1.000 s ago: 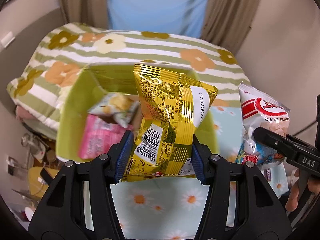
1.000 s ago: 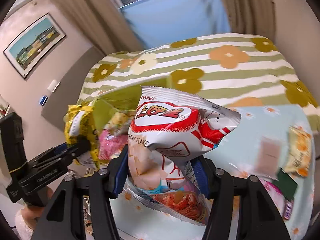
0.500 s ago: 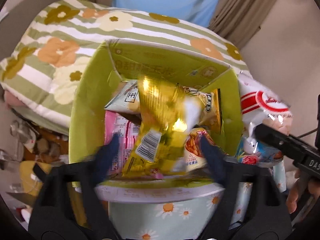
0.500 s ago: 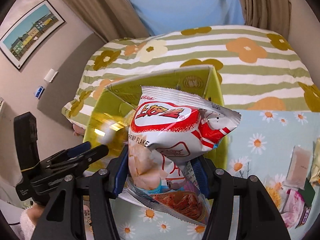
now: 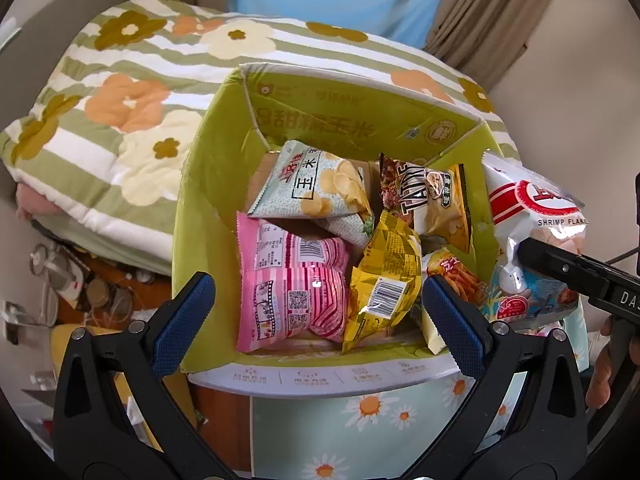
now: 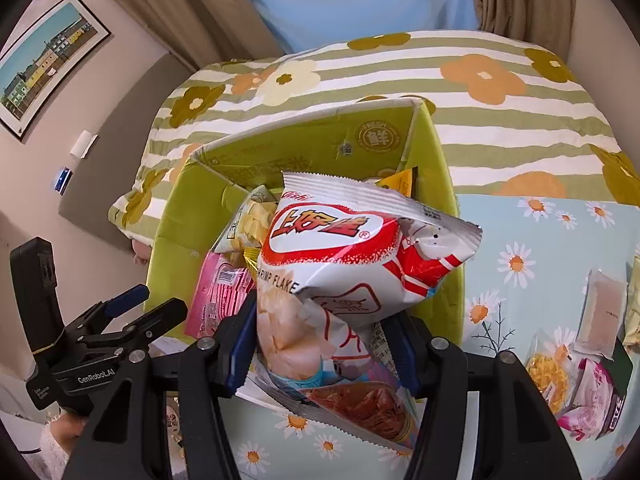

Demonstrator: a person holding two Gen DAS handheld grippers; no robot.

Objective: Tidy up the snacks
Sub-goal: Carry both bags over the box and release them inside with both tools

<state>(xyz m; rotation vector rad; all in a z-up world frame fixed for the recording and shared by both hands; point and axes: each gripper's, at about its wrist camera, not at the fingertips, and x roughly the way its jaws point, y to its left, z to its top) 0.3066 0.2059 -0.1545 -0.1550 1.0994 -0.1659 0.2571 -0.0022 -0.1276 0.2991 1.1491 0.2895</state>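
Green cardboard box (image 5: 208,184): open-topped, set at the table (image 6: 560,240) edge next to the bed (image 5: 120,92). Stiff-walled; serves as the collection bin.

Contents: pink packet (image 5: 292,284), pale corn-chip bag (image 5: 320,188), brown-and-yellow chip bag (image 5: 432,196), yellow foil bag (image 5: 386,280), orange stick-snack bag (image 5: 452,272). All lying loose, overlapping.

Shrimp flake bag (image 6: 352,264): white and red, air-filled, judged very light. Film slick and crinkly; contents brittle, easily crushed. Best taken at the lower gathered part or a sealed seam, never across the puffed centre. Currently suspended just above the box's near right corner, not yet inside.

Further small packets (image 6: 600,320) lying on the table to the right, still unsorted.

Right gripper (image 6: 320,344): closed onto the lower half of the shrimp flake bag, blue pads (image 6: 240,344) pressing the film inward from both sides. Upper half bulging free above the pads. Grip judged secure but light; excess squeeze likely to break the flakes.

Left gripper (image 5: 316,312): spread wide, holding nothing, touching nothing. Hovering over the near wall of the box, with the yellow foil bag lying between the fingers' line of sight, inside the box.
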